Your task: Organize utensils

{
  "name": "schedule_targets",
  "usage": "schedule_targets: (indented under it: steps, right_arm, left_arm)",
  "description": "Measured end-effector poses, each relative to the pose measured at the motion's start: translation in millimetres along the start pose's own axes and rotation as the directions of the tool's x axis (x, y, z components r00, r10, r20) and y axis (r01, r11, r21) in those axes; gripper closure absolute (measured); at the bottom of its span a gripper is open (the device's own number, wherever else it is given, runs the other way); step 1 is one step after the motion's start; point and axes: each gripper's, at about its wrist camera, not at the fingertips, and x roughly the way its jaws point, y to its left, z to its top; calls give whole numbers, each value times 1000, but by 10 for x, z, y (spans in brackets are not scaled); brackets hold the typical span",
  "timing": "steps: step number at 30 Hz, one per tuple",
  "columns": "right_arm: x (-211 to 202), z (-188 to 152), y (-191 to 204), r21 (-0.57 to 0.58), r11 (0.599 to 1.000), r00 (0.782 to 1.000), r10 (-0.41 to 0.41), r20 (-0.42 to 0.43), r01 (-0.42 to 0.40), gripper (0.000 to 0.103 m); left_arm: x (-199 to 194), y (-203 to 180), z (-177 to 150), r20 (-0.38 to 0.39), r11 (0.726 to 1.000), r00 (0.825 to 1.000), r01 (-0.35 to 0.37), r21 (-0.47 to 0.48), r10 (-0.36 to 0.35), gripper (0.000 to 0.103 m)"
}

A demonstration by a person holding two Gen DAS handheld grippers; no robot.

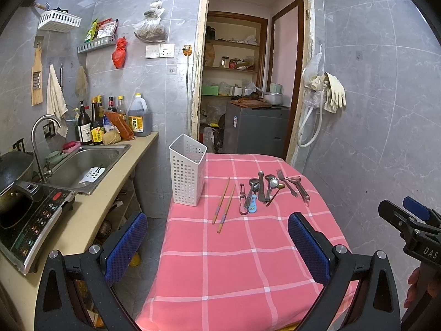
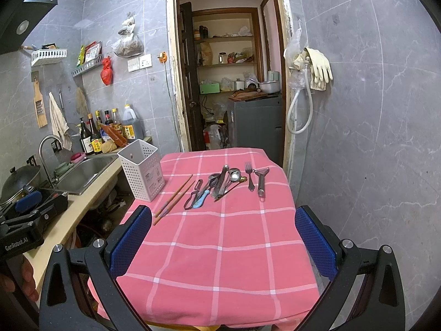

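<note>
Utensils lie in loose row across far half of pink checked tablecloth (image 1: 248, 262), none lifted. Left to right: white perforated holder (image 1: 187, 169) upright at cloth's far left corner, empty from what shows; two wooden chopsticks (image 1: 223, 205) side by side just right of it; peeler with blue handle (image 1: 252, 205); overlapping cluster of spoons (image 1: 266, 186); fork (image 1: 286, 183); metal peeler (image 1: 300, 187) at right end. Left gripper (image 1: 217, 245) hovers over near edge, fingers wide apart, holding nothing. Right gripper (image 2: 223, 245) likewise spread wide, holding nothing, near edge.
</note>
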Motion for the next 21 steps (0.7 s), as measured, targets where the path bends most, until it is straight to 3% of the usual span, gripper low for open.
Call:
schedule_targets:
  steps: [21]
  right_arm:
    - [2, 14, 10, 1, 1000, 1000, 0, -2, 0, 1]
  left_arm:
    - [1, -1, 0, 0, 1000, 1000, 0, 1, 0, 0]
